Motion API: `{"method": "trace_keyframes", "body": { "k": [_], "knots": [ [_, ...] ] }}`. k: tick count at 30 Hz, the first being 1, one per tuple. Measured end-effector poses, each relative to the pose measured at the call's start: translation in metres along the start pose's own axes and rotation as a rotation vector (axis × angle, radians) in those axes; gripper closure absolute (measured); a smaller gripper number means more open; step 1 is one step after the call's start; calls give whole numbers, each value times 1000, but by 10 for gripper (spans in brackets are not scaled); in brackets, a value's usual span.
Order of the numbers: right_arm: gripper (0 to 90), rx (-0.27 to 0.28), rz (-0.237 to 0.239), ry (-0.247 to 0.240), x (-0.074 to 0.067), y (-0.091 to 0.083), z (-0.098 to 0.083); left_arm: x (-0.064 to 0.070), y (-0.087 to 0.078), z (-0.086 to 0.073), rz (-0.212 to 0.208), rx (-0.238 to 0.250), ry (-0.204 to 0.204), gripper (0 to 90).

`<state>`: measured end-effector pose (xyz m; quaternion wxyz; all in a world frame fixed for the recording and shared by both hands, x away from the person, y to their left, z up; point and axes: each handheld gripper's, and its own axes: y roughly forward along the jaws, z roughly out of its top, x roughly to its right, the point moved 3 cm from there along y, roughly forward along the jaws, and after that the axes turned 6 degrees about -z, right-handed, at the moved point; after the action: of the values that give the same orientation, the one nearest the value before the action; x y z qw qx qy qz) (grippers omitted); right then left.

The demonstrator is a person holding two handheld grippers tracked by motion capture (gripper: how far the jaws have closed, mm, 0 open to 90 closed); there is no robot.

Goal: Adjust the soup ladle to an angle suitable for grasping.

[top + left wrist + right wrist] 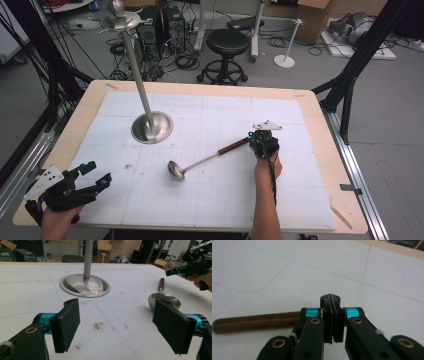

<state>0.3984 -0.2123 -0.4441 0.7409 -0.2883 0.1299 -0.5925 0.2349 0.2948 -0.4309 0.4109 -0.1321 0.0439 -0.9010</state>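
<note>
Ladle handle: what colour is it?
Dark reddish-brown, wood-like; the ladle handle shows best in the right gripper view.

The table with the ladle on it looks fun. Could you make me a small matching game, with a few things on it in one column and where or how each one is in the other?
Things:
1. ladle
2. metal stand
3. left gripper
4. right gripper

States:
A. open, at the near left corner, holding nothing
B. shut, beside the brown handle's end
C. upright, round base on the white mat
D. lying flat mid-table, bowl toward the person

Pairs: 1-D, 2-C, 3-A, 4-B
</note>
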Motion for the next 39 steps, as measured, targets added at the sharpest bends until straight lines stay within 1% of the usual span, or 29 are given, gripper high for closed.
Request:
{"method": "trace_keyframes", "body": {
  "k": [1,3,4,5,7,9,12,13,14,15,16,17,18,19,21,24,25,26,28,29,31,32,33,34,35,36,37,38,39],
  "knots": [
    [891,0,0,0,0,0,0,0,0,0,0,0,0,224],
    [891,-22,-25,-8,9,5,4,0,0,-1,2,-3,-2,225],
    [891,-22,-25,-8,9,5,4,0,0,-1,2,-3,-2,225],
    [892,-27,-23,18,17,9,6,-1,-1,-1,3,-5,-3,225],
    [892,-28,-21,17,21,11,7,-1,-1,-1,6,-6,-4,225],
    [891,-59,-8,12,26,18,8,-2,-3,-2,13,-3,-10,226],
    [891,-67,5,10,27,22,9,-3,-4,-2,18,-4,-12,227],
    [891,-78,29,-3,25,27,8,-4,-4,-2,23,-5,-17,227],
    [891,-78,29,-3,25,27,8,-4,-4,-2,23,-5,-17,227],
    [891,-87,44,-7,24,30,6,-5,-4,-3,25,-6,-17,227],
    [892,-111,82,-20,21,33,3,-5,-4,-3,25,-6,-17,227],
    [892,-115,97,-26,19,35,3,-5,-4,-3,25,-6,-17,227],
    [892,-115,97,-26,19,35,3,-5,-4,-3,25,-6,-17,228],
    [893,-111,104,-42,14,35,3,-5,-4,-3,26,-7,-16,228],
    [893,-113,132,-48,11,35,4,-4,-4,-3,24,-8,-16,228],
    [893,-116,141,-59,8,35,4,-4,-4,-3,23,-7,-16,228],
    [893,-115,159,-73,4,35,5,-4,-4,-3,23,-7,-16,228],
    [893,-115,159,-73,4,35,5,-4,-4,-3,23,-7,-16,228],
    [893,-115,175,-85,-2,35,6,-4,-4,-2,22,-5,-16,228],
    [893,-118,190,-104,-9,35,8,-4,-4,-2,21,-6,-17,228],
    [893,-121,205,-129,-18,36,9,-4,-4,-2,21,-5,-18,228],
    [893,-121,205,-129,-18,36,9,-4,-4,-2,21,-5,-18,228],
    [893,-116,228,-141,-27,37,10,-5,-3,-2,18,-6,-16,228],
    [893,-115,245,-144,-32,37,11,-5,-3,-2,18,-6,-16,228],
    [893,-115,245,-144,-32,37,11,-5,-3,-2,18,-7,-18,228],
    [893,-113,254,-156,-37,37,11,-5,-3,-2,18,-7,-17,228],
    [893,-110,249,-165,-46,36,12,-5,-3,-2,17,-6,-17,228],
    [893,-110,249,-165,-46,36,12,-5,-3,-2,17,-6,-17,228],
    [893,-101,215,-159,-46,32,13,-6,-4,-2,16,-5,-20,228]
  ]
}}
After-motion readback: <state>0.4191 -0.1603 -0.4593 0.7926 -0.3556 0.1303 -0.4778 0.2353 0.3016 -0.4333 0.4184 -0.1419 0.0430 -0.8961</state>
